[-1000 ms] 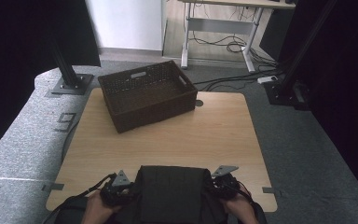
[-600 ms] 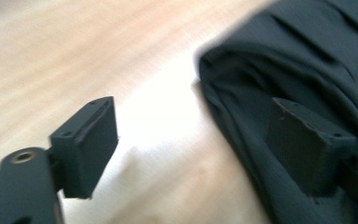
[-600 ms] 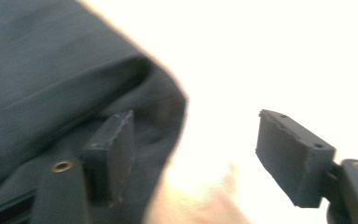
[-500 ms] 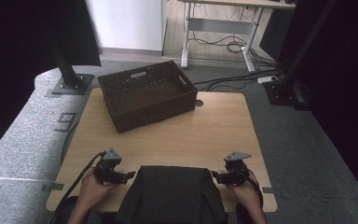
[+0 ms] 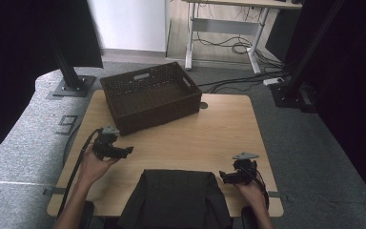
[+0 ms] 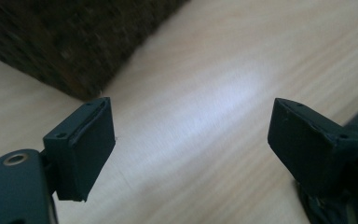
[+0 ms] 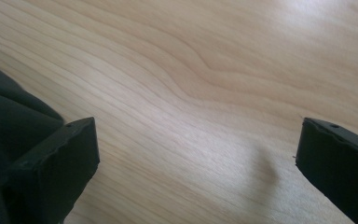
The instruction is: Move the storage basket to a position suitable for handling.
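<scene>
Both grippers are spread wide with nothing between the pads, only bare table. The right gripper sits just beside the dark cloth at the near edge; its jaws have just been opening. The left gripper has moved away from the cloth toward the basket, after pinching the cloth a second ago.
</scene>
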Demonstrator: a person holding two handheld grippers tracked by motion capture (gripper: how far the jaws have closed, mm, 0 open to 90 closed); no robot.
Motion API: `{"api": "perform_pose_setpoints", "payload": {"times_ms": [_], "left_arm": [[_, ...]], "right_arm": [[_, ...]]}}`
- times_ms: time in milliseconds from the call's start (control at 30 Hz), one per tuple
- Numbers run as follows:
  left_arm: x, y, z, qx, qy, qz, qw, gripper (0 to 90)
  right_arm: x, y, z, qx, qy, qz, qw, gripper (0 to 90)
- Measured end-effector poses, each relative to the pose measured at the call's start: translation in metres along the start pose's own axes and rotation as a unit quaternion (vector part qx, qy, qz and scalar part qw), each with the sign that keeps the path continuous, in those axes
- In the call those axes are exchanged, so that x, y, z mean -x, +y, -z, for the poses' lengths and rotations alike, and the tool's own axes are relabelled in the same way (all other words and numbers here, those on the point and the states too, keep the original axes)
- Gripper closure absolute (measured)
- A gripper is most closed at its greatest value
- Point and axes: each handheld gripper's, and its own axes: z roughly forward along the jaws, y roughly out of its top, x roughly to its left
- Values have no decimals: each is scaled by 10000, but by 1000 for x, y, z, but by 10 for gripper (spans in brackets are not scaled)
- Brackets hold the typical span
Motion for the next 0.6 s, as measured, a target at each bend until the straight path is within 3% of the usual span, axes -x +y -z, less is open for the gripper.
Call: {"api": "perform_pose_setpoints", "payload": {"times_ms": [167, 267, 500, 600], "left_arm": [[-15, 24, 7, 103, 123, 99, 9998, 203], [-25, 38, 11, 191, 193, 180, 9995, 220], [-45, 66, 11, 251, 424, 269, 9984, 270], [-54, 76, 7, 191, 684, 285, 9971, 305]], "right_arm": [[8, -9, -8, 9, -90, -209, 9997, 0], [12, -13, -9, 215, -191, -333, 9990, 0], [13, -14, -10, 309, -233, -358, 9986, 0], [13, -14, -10, 310, -231, -358, 9986, 0]]}}
